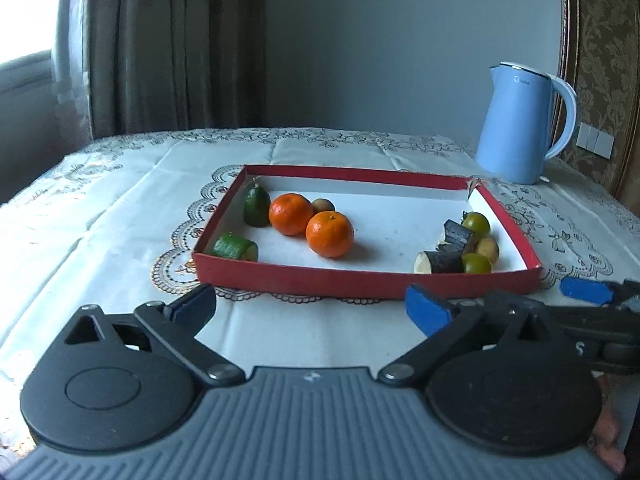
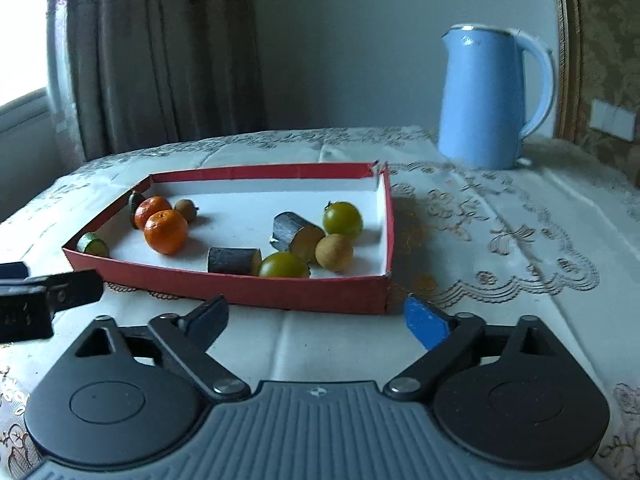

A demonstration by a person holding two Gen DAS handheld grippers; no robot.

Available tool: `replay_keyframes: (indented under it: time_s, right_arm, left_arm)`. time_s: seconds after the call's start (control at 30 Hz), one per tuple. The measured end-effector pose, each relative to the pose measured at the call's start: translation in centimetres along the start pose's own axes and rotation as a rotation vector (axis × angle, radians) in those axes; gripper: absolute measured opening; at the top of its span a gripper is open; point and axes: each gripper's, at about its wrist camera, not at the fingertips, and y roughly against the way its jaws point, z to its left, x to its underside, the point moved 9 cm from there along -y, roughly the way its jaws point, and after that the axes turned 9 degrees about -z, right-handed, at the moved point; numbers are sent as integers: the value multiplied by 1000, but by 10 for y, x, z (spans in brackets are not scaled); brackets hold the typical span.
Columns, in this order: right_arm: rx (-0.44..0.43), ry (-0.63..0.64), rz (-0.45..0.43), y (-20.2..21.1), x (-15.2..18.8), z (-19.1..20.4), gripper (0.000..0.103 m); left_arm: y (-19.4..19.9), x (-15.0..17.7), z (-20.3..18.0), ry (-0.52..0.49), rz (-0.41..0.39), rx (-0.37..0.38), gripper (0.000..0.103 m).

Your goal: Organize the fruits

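Cloth, card and plastic on our table

We see a matt cardboard tray (image 1: 360,280), red outside and white within, on a soft embroidered tablecloth (image 1: 100,208). The oranges (image 1: 330,234) look dimpled with a slight sheen; the green tomatoes (image 2: 343,219) are smooth and glossy. Our kettle (image 1: 516,124) is smooth satin-blue plastic. Our left gripper (image 1: 312,308) is matt black plastic with shiny metal pins.

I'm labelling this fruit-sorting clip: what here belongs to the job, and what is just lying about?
Job:
- red tray
- two oranges
- green fruits
- cucumber pieces
- dark cut pieces
- both open grippers

Lying about:
- blue kettle
- tablecloth
- curtain
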Motion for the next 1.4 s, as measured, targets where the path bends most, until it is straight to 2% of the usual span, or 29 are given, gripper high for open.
replay_keyframes:
  time_s: [0.23, 0.53, 0.7, 0.87, 1.4]
  right_arm:
    - [15, 2, -14, 8, -6, 12, 97]
    - [78, 13, -32, 11, -12, 12, 98]
    - [80, 20, -21, 8, -9, 14, 98]
    - [72, 18, -9, 5, -6, 16, 98]
    - [65, 28, 14, -1, -1, 20, 98]
  left_arm:
    - [21, -8, -4, -20, -42, -25, 103]
    - [30, -14, -1, -9, -52, -53, 103]
    - [33, -16, -4, -45, -62, -65, 103]
    - [29, -13, -6, -58, -28, -49, 103]
    - [25, -9, -6, -71, -19, -55, 103]
